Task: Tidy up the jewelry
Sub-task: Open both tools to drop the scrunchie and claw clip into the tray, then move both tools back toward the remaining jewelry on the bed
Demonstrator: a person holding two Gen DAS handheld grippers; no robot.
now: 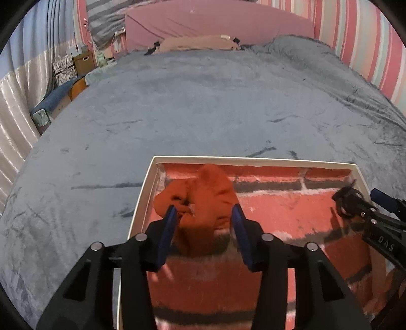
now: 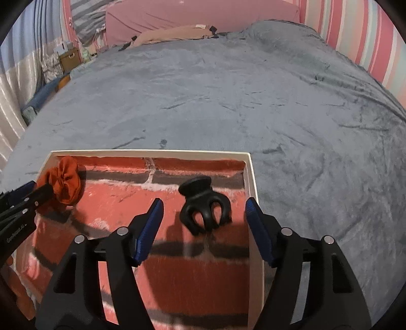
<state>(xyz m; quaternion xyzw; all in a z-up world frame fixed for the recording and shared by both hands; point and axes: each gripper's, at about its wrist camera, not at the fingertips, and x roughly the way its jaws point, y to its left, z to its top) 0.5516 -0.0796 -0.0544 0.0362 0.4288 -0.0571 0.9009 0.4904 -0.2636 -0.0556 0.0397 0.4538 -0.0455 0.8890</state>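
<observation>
A white-rimmed box [image 1: 253, 159] lined with a red brick print lies on the bed. An orange fabric scrunchie [image 1: 203, 187] rests in its far left corner. My left gripper [image 1: 205, 212] is open, with its blue pads on either side of the scrunchie's near part and not pressing it. A black claw hair clip [image 2: 203, 210] stands on the box floor near the right wall [image 2: 250, 172]. My right gripper [image 2: 204, 203] is open around the clip, with a clear gap on both sides. The right wrist view also shows the scrunchie [image 2: 63, 182] and the left gripper's fingers [image 2: 25, 193].
The box sits on a wide grey plush blanket [image 1: 203, 101]. A beige pillow [image 1: 198, 42] and a pink headboard [image 1: 215, 22] are at the far end. A striped wall [image 1: 368, 38] runs along the right. Curtains [image 1: 15, 96] and storage boxes [image 1: 81, 59] stand at the left.
</observation>
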